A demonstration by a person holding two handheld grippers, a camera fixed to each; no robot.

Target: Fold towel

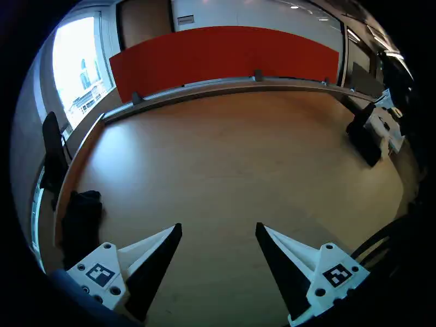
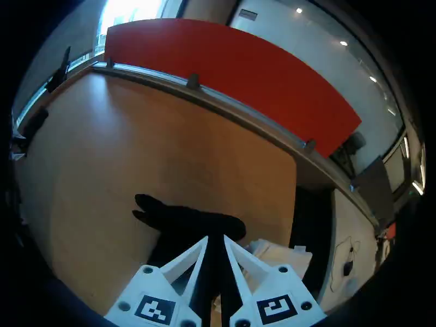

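- The dark towel (image 2: pixel 185 218) lay bunched on the tabletop (image 2: pixel 136 152), right at the tips of the right tool (image 2: pixel 215 237). Two loose ends poked out on the side away from the fingers.
- The right tool stood narrow, its fingers almost together, and the cloth ran in between them. It looked pinched by one edge, probably so that edge could be lifted and carried over the rest.
- No fold showed yet. The cloth was a crumpled heap, so it would likely need spreading flat first.
- The left tool (image 1: pixel 218 224) was spread wide and held nothing. It hung over bare wood well apart from the towel, seemingly waiting to take a second corner.
- In the left gripper view, the right tool appeared far off at the right edge, with the dark cloth just beside it.
- The tabletop was pale, smooth wood. Its far edge carried a metal rail and a red divider panel (image 1: pixel 218 54).
- A bright window (image 1: pixel 76 71) lit the room from one side, and a dark chair (image 1: pixel 52 152) stood below it.
- A dark bundle (image 1: pixel 82 218) sat past the tabletop's edge; what it was could not be told.
- Ceiling lights (image 2: pixel 343 43) ran overhead.
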